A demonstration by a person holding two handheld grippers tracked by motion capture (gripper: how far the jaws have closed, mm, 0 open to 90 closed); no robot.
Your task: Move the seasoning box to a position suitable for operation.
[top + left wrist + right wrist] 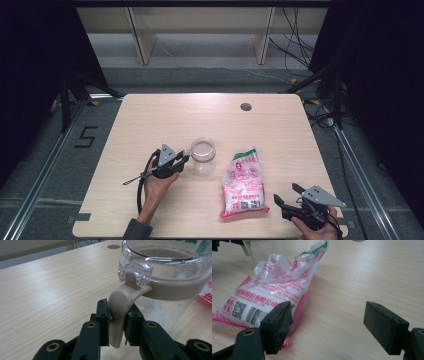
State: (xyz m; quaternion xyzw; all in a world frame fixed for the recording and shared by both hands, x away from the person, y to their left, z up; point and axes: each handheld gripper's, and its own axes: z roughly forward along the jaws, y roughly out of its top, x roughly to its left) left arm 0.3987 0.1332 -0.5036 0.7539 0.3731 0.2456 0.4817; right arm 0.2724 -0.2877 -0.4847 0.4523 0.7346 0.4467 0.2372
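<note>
A clear plastic jar [203, 155] with a beige band stands upright near the table's middle. My left gripper [184, 159] is shut on its beige handle [119, 312], just left of the jar. In the left gripper view the jar [167, 272] looks open at the top. A pink and white plastic bag [243, 184] of white grains lies flat to the jar's right, its top torn open. My right gripper [287, 195] stands open at the front right, just right of the bag's lower end. In the right gripper view the bag [269, 295] lies beside the left jaw, with nothing between the jaws.
The wooden table [150, 120] has a round cable hole [245, 106] at the back right. Bare tabletop lies behind the jar and to the left. The right gripper is close to the table's front right corner.
</note>
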